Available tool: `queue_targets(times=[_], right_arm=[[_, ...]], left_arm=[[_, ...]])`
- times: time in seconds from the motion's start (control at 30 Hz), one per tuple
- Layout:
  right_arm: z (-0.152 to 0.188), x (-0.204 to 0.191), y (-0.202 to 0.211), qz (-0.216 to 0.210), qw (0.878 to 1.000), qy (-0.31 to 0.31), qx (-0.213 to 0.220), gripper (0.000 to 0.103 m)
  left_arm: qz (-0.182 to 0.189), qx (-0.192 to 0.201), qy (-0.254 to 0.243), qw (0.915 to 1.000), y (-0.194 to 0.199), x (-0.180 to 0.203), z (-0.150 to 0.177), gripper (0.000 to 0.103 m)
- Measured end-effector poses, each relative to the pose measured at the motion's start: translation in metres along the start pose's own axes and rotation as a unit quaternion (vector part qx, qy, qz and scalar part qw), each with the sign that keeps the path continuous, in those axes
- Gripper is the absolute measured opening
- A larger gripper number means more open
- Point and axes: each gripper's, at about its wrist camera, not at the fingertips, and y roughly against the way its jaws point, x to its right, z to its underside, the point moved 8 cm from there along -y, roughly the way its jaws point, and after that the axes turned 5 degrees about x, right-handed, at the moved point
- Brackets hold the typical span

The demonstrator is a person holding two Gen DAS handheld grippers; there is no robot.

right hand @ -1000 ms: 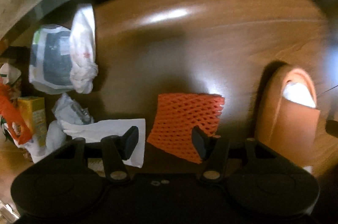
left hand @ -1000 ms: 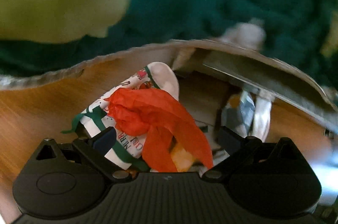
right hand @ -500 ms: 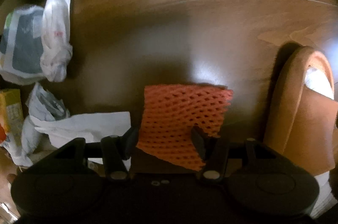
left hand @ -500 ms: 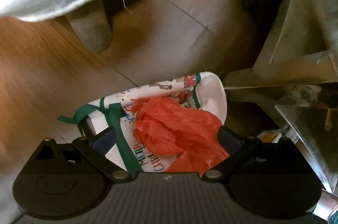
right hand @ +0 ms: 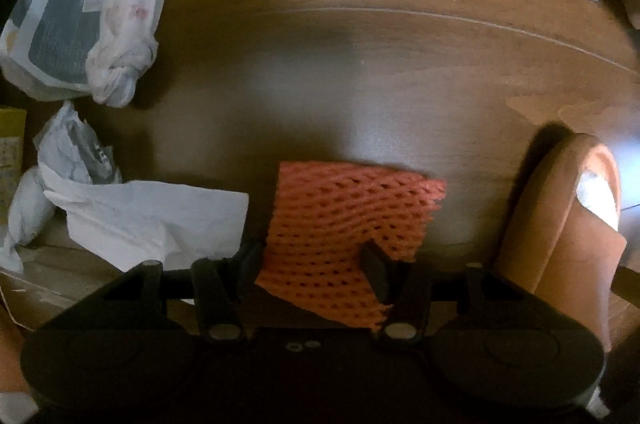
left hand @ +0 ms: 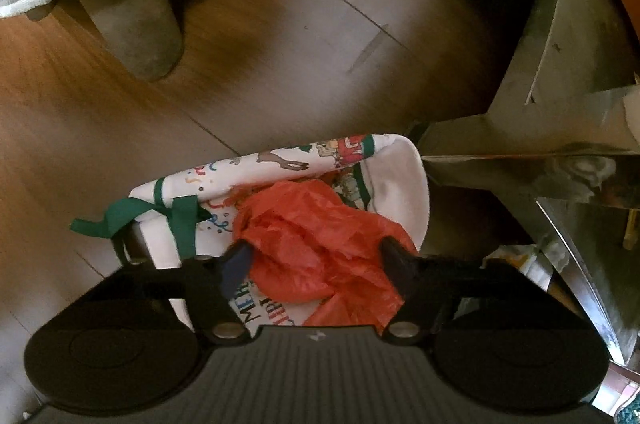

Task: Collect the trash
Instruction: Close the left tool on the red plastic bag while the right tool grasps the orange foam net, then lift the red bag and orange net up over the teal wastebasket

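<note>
Two grippers engaged: red bag (left hand: 320, 240) and printed bag (left hand: 280, 168) clamped by left gripper (left hand: 316, 256) above floor, seemingly for disposal; orange net (right hand: 344, 224) straddled on table (right hand: 360, 44) by half-open right gripper (right hand: 316, 260), grip unconfirmed.

An orange-red plastic bag (left hand: 320, 244) is seen against a white gift bag (left hand: 288, 176) printed with green bands; an orange mesh-patterned foam net (right hand: 344, 224) is seen on brown wood.
</note>
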Motion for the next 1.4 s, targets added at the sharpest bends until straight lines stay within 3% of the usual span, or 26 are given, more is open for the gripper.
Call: queue_targets(times=[0.07,0.2,0.23,0.3,0.57,0.93,1.13,1.4], right_arm=[[0.002,-0.003,0.001,0.01,1.0,0.007,0.001,0.047],[0.006,-0.006,0.002,0.031,0.999,0.019,0.001,0.023],[0.007,-0.006,0.003,0.031,0.999,0.025,-0.001,0.02],[0.007,-0.006,0.004,0.029,0.999,0.026,-0.003,0.018],[-0.003,-0.015,0.047,0.011,0.999,0.031,0.028,0.017],[-0.006,-0.034,0.155,-0.047,0.993,0.022,0.104,0.017],[0.003,-0.036,0.211,-0.081,0.984,0.03,0.153,0.017],[0.031,-0.039,0.3,-0.118,0.963,0.054,0.235,0.017]], left_arm=[[-0.004,-0.001,0.007,1.0,0.0,-0.002,0.0,0.052],[0.003,-0.004,0.021,0.9998,0.004,-0.007,-0.001,0.038],[0.007,-0.006,0.022,0.9997,0.008,-0.008,-0.001,0.031],[0.006,-0.005,0.026,0.9996,0.01,-0.009,0.001,0.031],[0.016,0.002,0.031,0.9994,0.04,-0.011,0.007,0.023],[0.01,0.032,0.035,0.9988,0.124,-0.014,0.033,0.023],[0.027,0.058,0.028,0.9975,0.182,-0.016,0.057,0.023],[0.063,0.11,0.004,0.9919,0.262,-0.014,0.086,0.023]])
